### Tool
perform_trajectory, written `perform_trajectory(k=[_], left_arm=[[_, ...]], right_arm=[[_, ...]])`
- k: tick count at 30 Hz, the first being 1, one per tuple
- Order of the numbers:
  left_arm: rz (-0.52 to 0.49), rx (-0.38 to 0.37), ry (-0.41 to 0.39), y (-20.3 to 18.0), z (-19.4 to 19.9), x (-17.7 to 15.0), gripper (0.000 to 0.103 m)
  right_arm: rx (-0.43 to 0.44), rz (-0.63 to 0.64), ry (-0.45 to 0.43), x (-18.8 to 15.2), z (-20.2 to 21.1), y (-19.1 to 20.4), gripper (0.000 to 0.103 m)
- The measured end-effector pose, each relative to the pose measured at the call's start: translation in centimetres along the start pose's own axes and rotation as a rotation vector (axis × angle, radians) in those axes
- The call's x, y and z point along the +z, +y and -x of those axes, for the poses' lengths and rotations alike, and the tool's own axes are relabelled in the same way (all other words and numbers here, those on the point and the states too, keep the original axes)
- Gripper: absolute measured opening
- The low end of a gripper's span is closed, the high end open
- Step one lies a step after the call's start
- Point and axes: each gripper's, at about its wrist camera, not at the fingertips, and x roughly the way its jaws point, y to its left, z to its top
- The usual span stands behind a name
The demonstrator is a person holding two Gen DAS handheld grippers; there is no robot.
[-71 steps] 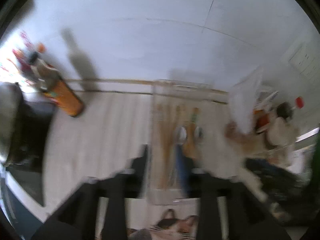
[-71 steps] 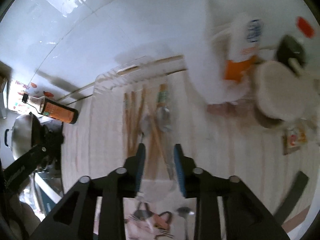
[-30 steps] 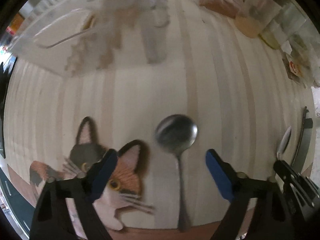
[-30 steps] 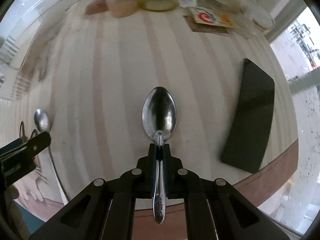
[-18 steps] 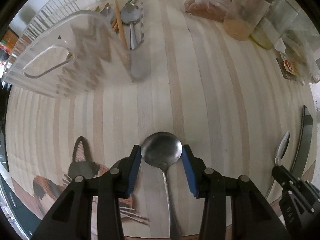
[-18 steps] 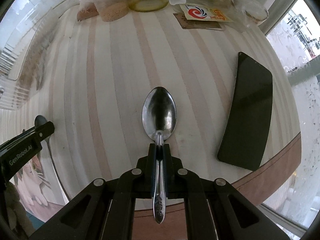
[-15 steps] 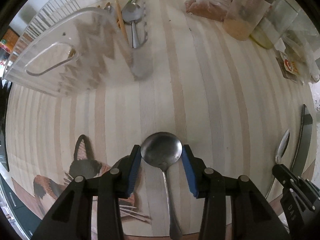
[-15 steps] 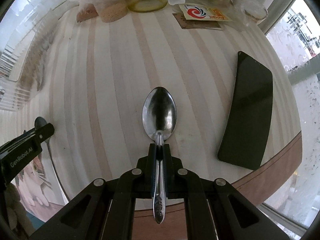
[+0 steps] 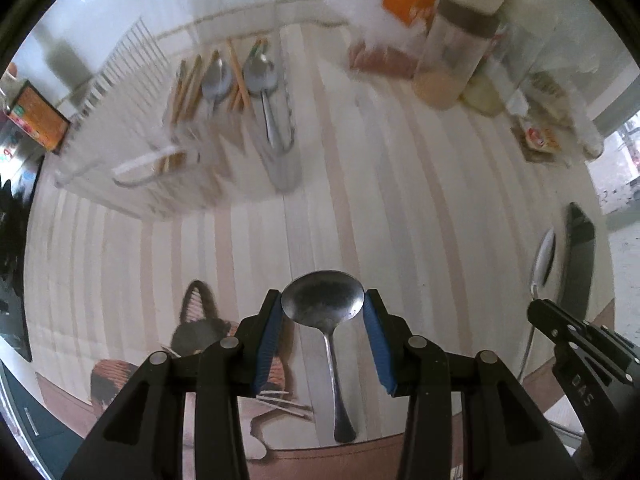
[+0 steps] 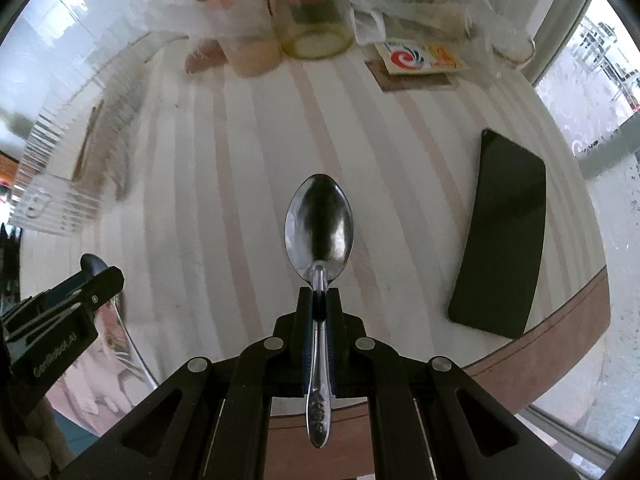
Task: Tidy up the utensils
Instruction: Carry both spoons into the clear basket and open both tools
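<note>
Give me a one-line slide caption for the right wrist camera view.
Right gripper clamps a steel spoon by its neck above the striped wooden table, a black phone lying alongside.

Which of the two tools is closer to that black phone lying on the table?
Right. The right tool, clamping an oval spoon, hangs just beside the phone. The left tool, gripping a round spoon, sits farther off, over the cat picture.

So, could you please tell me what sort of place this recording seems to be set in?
Most likely a home kitchen or dining corner. A striped wooden table bears a clear utensil tray with spoons and chopsticks, jars and bottles of foodstuffs stand at its far edge, and a phone lies near a window.
</note>
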Motion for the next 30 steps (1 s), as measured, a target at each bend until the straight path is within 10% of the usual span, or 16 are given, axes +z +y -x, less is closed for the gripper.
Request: perform_trajectory(k=[30], left_arm=[[0.111,0.012,-0.355,10.7,19.5,10.6,0.038]], right_arm=[[0.286,0.14,-0.23,13.2,12.6,14.0,0.006]])
